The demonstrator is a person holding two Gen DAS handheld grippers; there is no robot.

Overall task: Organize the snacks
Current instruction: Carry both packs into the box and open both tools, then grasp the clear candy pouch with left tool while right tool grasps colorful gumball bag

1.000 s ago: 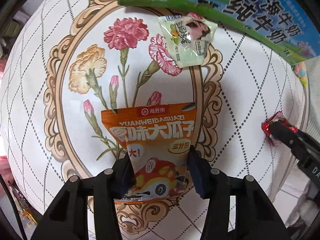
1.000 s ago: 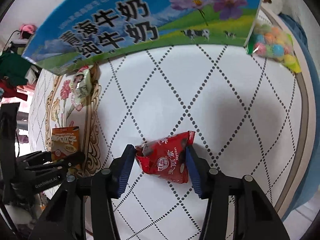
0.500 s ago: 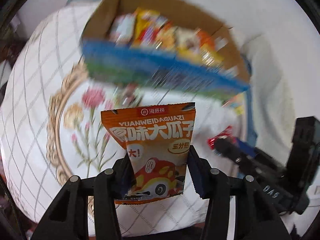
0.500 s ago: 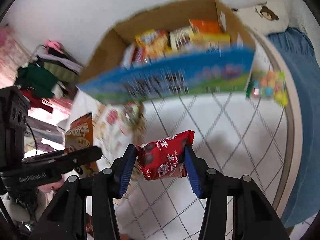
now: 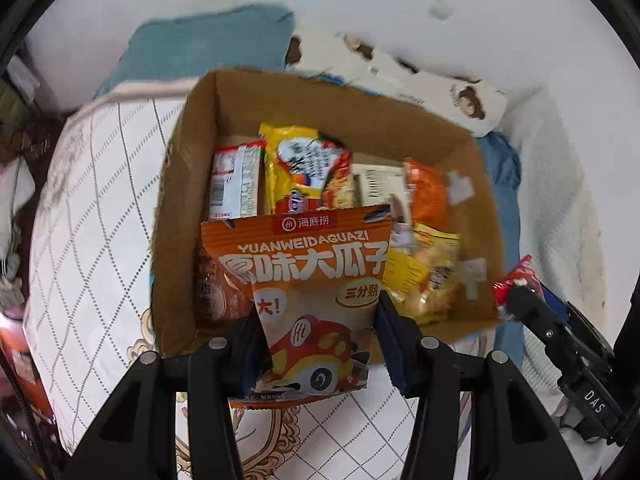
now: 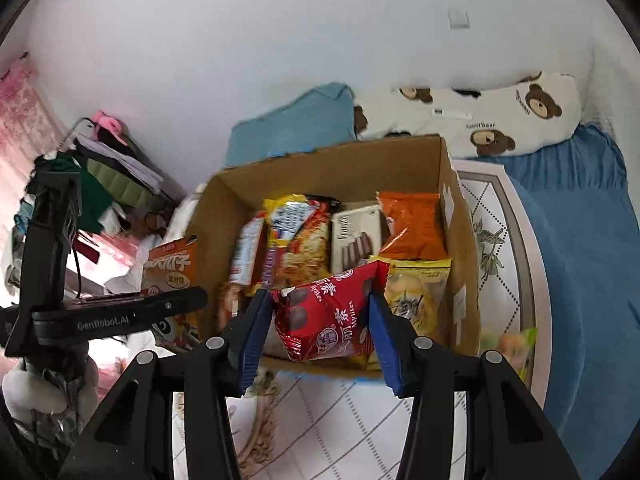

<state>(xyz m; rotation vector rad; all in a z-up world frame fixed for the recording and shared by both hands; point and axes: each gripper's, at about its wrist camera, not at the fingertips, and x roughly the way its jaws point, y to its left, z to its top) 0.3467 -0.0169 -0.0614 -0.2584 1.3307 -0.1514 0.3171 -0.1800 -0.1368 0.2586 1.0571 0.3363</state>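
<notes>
My left gripper [image 5: 316, 320] is shut on an orange sunflower-seed packet [image 5: 304, 272], held upright above the near edge of an open cardboard box [image 5: 176, 184]. My right gripper [image 6: 320, 312] is shut on a red chocolate packet [image 6: 328, 316], held over the box's [image 6: 448, 184] near wall. The box holds several snack packs standing on end. In the left wrist view the red packet [image 5: 516, 280] and right gripper show at the box's right side. In the right wrist view the orange packet [image 6: 168, 272] shows at the box's left side.
The box stands on a table with a white diamond-pattern cloth [image 5: 80, 200]. A bag of coloured candy [image 6: 508, 344] lies to the right of the box. A blue bed [image 6: 580, 240] with a bear-print pillow [image 6: 500, 116] lies behind. Clothes [image 6: 100, 176] pile at the left.
Both grippers have lifted their packets off the tablecloth and risen above the box, so its inside now shows. The green packet on the cloth has left view.
</notes>
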